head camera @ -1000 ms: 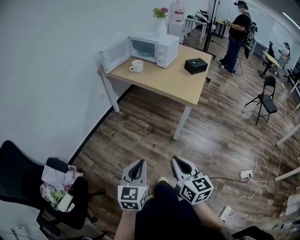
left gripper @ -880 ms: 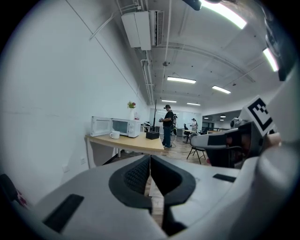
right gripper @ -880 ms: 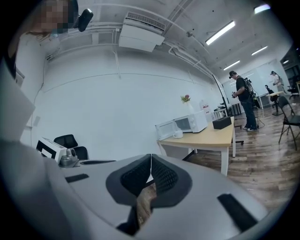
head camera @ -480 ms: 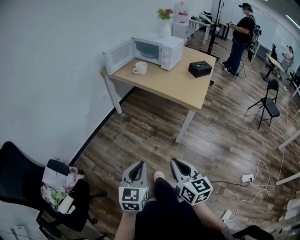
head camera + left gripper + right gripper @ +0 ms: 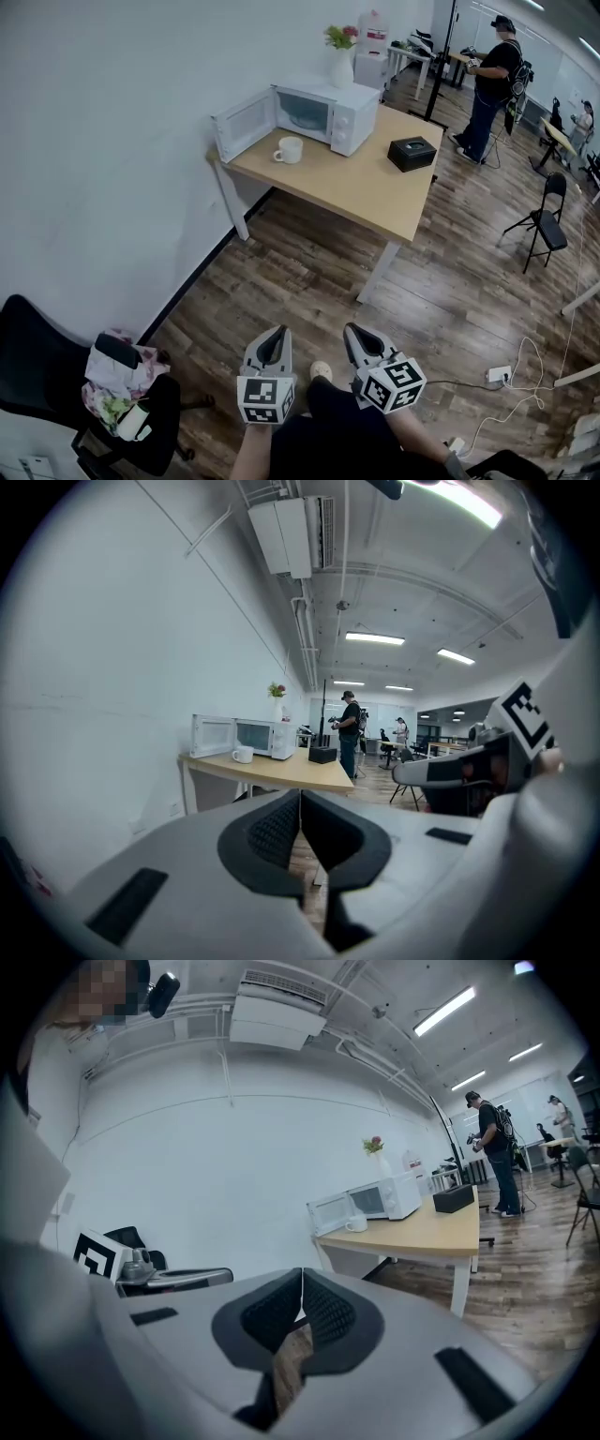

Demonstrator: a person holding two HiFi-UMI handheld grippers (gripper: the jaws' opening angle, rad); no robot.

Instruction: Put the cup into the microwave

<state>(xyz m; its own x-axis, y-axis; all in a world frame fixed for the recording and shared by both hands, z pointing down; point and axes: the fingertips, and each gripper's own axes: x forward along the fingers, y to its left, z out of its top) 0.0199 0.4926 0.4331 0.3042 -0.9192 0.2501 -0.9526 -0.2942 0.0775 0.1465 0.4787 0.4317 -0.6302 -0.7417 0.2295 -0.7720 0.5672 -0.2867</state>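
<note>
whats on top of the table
A white microwave with its door open, a white cup in front of it and a black box. The tabletop behind the microwave is hidden.

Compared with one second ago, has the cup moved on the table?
No. The cup stands in the same spot before the open microwave, near the left corner of the table; only the camera came closer.
</note>
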